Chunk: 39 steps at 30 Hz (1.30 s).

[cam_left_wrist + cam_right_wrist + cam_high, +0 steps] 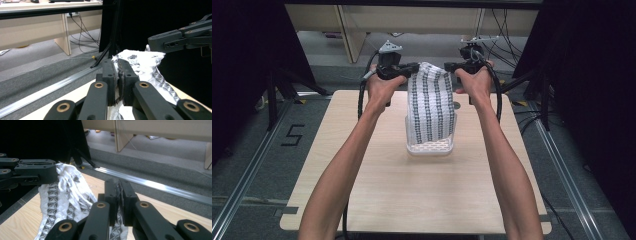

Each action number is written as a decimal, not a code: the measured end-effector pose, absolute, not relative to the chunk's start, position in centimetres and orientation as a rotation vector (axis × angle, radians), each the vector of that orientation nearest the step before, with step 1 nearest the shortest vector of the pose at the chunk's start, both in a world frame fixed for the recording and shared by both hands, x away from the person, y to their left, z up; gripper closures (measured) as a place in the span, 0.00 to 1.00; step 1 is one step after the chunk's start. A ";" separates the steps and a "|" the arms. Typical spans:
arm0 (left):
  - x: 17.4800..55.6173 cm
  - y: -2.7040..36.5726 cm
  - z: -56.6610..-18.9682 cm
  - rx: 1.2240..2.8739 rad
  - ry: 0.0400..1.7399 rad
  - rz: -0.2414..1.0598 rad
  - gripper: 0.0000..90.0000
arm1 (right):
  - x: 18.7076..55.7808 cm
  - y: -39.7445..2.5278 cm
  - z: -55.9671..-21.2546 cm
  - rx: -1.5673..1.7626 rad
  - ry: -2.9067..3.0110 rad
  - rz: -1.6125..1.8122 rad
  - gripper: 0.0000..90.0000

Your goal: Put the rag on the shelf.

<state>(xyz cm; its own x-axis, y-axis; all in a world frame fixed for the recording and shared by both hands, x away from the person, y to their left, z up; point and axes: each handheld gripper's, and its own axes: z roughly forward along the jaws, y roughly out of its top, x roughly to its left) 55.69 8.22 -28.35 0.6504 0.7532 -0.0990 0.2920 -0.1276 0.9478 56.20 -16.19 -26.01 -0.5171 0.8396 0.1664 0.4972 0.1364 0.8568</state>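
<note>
A white cloth [430,102] with dark patterned stripes hangs stretched between my two grippers above the table. My left gripper [414,67] is shut on the cloth's upper left corner, and my right gripper [449,66] is shut on its upper right corner. The lower end of the cloth drops into a white perforated basket [430,148]. In the left gripper view the jaws pinch the cloth [140,61] at my left gripper [117,62]. In the right gripper view my right gripper [119,183] clamps the cloth [63,195], with the other gripper's jaws [30,173] farther left.
The light wooden table [402,200] has open surface in front of the basket. Black tripod legs [277,90] stand at the left, cables [507,30] trail beyond the far edge, and metal rails [242,180] run along the floor on both sides.
</note>
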 end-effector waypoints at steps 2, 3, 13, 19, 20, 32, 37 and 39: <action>55.9 8.1 -28.8 1.718 0.861 0.492 0.93 | 56.5 -16.1 -26.5 1.306 2.069 1.325 0.96; 56.0 8.0 -28.9 1.724 0.860 0.486 0.93 | 56.6 -16.1 -26.8 1.319 2.070 1.318 0.96; 56.5 7.2 -30.3 1.788 0.883 0.436 0.89 | 57.1 -16.5 -28.6 1.362 2.085 1.280 0.95; 56.5 7.1 -31.1 1.831 0.904 0.398 0.89 | 57.1 -16.7 -29.4 1.358 2.114 1.237 0.95; 56.5 7.2 -31.2 1.840 0.907 0.389 0.89 | 57.0 -16.7 -29.6 1.382 2.116 1.234 0.95; 56.6 7.5 -32.5 1.889 0.973 0.352 0.82 | 57.0 -16.3 -30.8 1.430 2.167 1.169 0.93; 56.3 7.4 -33.0 1.922 0.978 0.343 0.70 | 57.2 -16.3 -31.5 1.403 2.203 1.129 0.85; 56.0 7.3 -33.0 1.925 0.978 0.345 0.66 | 57.2 -16.3 -31.7 1.406 2.199 1.136 0.81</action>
